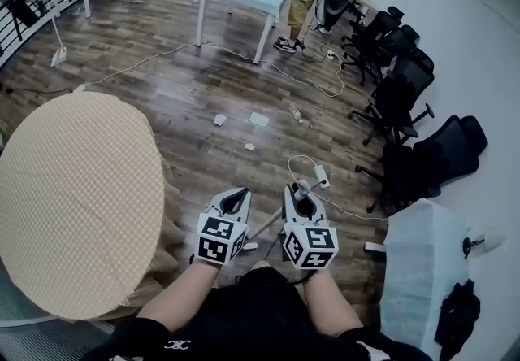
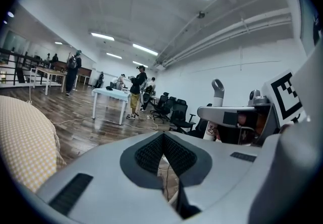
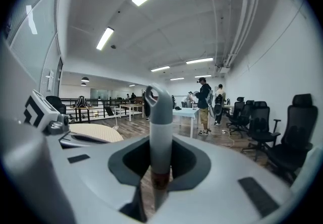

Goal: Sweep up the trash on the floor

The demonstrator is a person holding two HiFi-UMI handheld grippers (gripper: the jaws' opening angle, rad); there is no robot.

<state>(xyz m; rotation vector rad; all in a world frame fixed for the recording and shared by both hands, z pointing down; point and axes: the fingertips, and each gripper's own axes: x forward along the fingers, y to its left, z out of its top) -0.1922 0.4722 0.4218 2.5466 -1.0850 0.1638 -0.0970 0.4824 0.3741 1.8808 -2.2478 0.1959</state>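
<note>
Dark brown wood grain across the floor (image 1: 162, 87); white on the paper scraps (image 1: 258, 119). Fine beige check over the round tabletop (image 1: 73, 197). Grey shells, black ribbed pads and black-and-white square markers on the left hand-held gripper (image 1: 236, 198) and right hand-held gripper (image 1: 301, 193). Pale grey handle (image 3: 159, 127), reddish-brown band low down. Black office chairs (image 1: 422, 156).

Left tool (image 1: 235, 202): jaws together, nothing seen between the pads. It sits just left of the handle (image 3: 160, 132), level with the other tool.

Right tool (image 1: 302, 198): jaws clamped on the handle, whose looped end sticks out past them.

Left forearm (image 1: 175, 302) and right forearm (image 1: 329, 306): bare, stretched forward, close on either side of the handle.
</note>
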